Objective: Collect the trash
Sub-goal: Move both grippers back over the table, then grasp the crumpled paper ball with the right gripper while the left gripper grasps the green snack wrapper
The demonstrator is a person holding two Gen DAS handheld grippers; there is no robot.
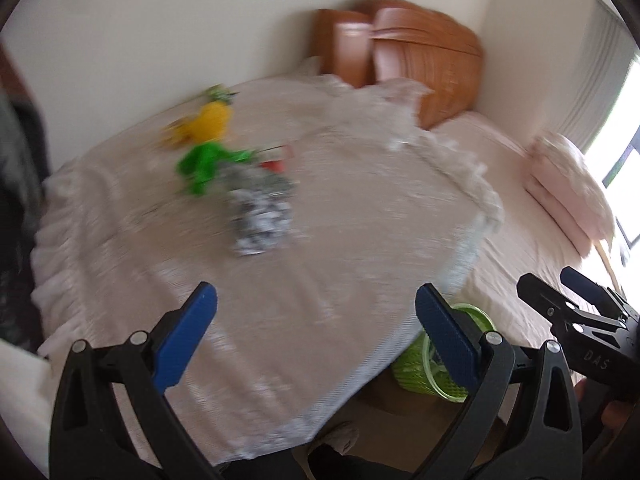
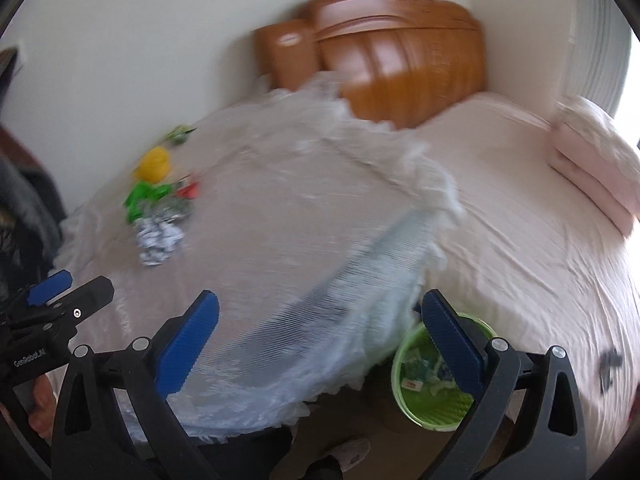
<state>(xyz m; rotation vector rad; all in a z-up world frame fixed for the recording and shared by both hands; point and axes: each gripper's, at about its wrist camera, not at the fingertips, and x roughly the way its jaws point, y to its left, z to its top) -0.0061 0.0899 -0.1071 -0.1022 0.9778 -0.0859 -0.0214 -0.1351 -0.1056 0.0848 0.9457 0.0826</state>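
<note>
Both hand-held grippers, left (image 1: 316, 308) and right (image 2: 320, 316), are spread wide, empty. Trash pile (image 1: 240, 184) is seen at 11 o'clock on worktop (image 1: 320, 240); bin (image 2: 432, 384) at 5 o'clock. Blur risks a misjudged grasp.

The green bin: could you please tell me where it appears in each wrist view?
Left wrist view: the green bin sits low and right of centre, on the floor, partly behind the left gripper's right finger.
Right wrist view: the bin is bottom right of centre, beside the table's edge.
Shared landmark: the wooden headboard.
</note>
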